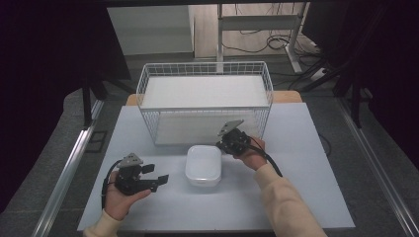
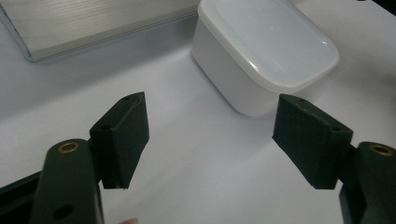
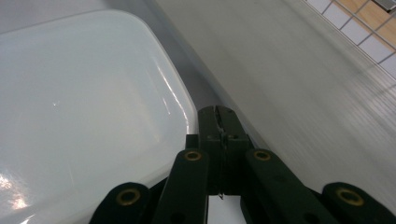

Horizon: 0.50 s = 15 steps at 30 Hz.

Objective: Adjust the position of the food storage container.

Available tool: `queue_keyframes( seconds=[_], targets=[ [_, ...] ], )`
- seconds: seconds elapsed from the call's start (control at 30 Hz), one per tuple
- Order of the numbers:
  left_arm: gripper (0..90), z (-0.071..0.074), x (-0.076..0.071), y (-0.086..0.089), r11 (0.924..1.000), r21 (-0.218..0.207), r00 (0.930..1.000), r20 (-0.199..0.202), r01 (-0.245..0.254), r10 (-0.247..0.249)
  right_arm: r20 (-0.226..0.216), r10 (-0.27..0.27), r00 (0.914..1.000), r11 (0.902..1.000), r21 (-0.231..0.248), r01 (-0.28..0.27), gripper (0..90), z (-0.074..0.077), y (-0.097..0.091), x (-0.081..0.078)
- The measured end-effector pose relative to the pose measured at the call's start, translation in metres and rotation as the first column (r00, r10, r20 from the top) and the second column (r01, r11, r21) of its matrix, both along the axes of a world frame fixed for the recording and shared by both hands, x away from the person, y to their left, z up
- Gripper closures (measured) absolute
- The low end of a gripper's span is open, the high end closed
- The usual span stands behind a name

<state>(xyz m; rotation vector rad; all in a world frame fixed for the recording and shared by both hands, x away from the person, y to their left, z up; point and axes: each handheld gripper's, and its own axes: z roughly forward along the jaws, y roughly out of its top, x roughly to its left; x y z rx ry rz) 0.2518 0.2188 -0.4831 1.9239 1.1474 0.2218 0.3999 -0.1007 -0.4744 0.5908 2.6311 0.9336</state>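
Grey table [image 1: 296, 187], white rounded lidded box [image 1: 203, 164], left gripper [image 1: 159, 174] spread, right gripper [image 3: 219, 122] pressed together.

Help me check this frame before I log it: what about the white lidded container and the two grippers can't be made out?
- White lidded container: its contents, hidden by the opaque lid in the high view and both gripper views.
- Right gripper: whether its shut tips touch the container's edge; its own jaws cover that spot in the right gripper view, too small in the high view.
- Left gripper: open; its body is cut off by the bottom edge.
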Motion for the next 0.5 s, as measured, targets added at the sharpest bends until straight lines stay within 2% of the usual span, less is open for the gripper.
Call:
queue_keyframes(
  seconds=[0.5],
  targets=[
    [26.2, 0.000, 0.000, 0.001, 1.0000, -0.006, 1.0000, 0.000, -0.003, 0.003, -0.014, 0.075, 0.9971, 0.9971, 0.015, -0.075, 89.9, -0.002, 0.019, -0.017]
  ],
)
